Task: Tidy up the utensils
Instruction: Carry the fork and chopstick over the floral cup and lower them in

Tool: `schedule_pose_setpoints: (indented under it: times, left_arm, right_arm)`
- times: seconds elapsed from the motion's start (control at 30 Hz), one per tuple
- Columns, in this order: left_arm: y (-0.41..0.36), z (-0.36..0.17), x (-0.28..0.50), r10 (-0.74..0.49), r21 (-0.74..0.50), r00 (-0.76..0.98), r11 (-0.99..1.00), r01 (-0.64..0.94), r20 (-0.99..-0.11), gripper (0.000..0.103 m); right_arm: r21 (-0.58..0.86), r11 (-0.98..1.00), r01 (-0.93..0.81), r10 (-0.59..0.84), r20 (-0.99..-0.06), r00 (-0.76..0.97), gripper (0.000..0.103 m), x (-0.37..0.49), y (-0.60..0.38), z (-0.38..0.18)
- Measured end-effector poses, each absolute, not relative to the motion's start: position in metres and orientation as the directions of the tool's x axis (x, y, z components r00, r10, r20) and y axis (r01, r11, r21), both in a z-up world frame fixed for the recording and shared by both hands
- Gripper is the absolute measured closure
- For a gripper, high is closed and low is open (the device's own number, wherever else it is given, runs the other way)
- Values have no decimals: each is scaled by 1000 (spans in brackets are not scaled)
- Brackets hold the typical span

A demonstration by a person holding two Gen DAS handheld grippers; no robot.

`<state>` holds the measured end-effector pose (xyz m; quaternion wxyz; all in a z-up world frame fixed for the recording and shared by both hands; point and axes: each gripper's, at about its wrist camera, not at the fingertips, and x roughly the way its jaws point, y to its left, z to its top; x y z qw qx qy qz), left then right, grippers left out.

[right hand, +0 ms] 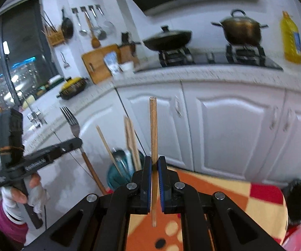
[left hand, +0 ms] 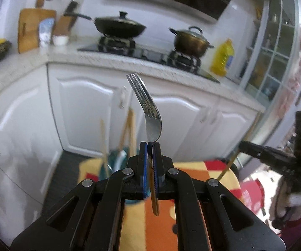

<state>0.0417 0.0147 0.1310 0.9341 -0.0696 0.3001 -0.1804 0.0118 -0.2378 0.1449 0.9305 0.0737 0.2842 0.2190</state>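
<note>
Left gripper [left hand: 150, 146]: pads clenched on 1 metal fork [left hand: 148, 108] with a wooden handle, tines up, held above the orange-and-yellow patterned table [left hand: 161, 219]. Right gripper [right hand: 154, 161]: pads clamped on 1 wooden chopstick [right hand: 153, 129], upright, over the same table. Teal utensil holder [right hand: 117, 173]: stands at the table's far edge, holding several chopsticks and utensils, in front of white cabinets [right hand: 234, 125].

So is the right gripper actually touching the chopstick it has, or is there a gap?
Touching. In the right wrist view the right gripper has both blue pads pressed against the upright chopstick, which passes between them with no gap visible.
</note>
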Motion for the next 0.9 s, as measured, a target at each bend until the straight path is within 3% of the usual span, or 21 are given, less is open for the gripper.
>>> schedule_pose_setpoints:
  times: [0.37, 0.9]
  left_arm:
    - [34, 118, 80, -269, -183, 800, 962, 201, -536, 100]
    - [31, 58, 118, -207, -138, 763, 978, 154, -612, 100]
  right_arm:
    - [237, 882, -408, 471, -493, 731, 97, 71, -179, 157]
    - [237, 882, -408, 460, -624, 632, 97, 118, -147, 83]
